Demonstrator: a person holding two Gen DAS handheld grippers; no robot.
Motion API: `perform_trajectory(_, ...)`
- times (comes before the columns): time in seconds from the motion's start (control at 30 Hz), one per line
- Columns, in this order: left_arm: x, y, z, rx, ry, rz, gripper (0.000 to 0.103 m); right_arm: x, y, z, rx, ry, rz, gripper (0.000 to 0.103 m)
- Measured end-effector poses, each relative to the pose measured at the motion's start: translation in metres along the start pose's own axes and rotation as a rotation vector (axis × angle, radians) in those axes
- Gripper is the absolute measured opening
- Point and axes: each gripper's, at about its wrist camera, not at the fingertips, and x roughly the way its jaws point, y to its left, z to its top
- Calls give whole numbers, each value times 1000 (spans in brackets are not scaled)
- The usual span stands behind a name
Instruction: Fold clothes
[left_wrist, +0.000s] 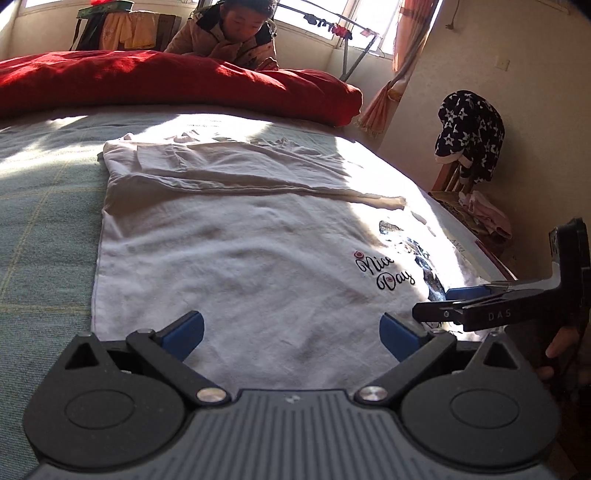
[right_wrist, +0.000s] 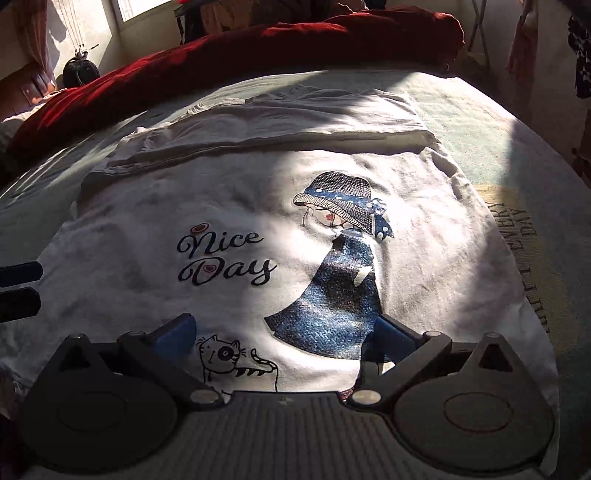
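A white T-shirt (left_wrist: 240, 258) lies flat on the bed, print side up, with "Nice Day", a girl in a blue dress and a small cat on it (right_wrist: 147, 221). Its far part is folded over into a band across the top. My left gripper (left_wrist: 291, 332) hovers open over the shirt's near left part, nothing between its blue pads. My right gripper (right_wrist: 284, 332) is open too, low over the cat and dress print. In the left wrist view the right gripper (left_wrist: 436, 302) enters from the right; in the right wrist view the left gripper (right_wrist: 22, 288) shows at the left edge.
A pale green checked sheet (left_wrist: 44, 229) covers the bed. A red quilt (left_wrist: 166, 81) lies along the far side, with a person (left_wrist: 229, 33) leaning behind it. Right of the bed stands a chair with a star-patterned garment (left_wrist: 469, 133) and pink clothes (left_wrist: 484, 214).
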Motion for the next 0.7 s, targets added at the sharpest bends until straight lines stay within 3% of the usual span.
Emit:
perform_trajectory(0.1,2,7,-9,-18,-26,-12,100,0,9,-8,-53,-40,-44,103)
perform_trajectory(0.37,-6,-4,-13,29,-16,31,99,-11,3,-10,-70,1,-48,103)
perform_trajectory(0.53,-27,-20,-19,83,-67,14,99,-33,1,-24,-80,10,-33,103)
perform_trajectory(0.7,-19,-29,-13,109,-56,39,99,-47,3,-18,-82,-60,-24,103)
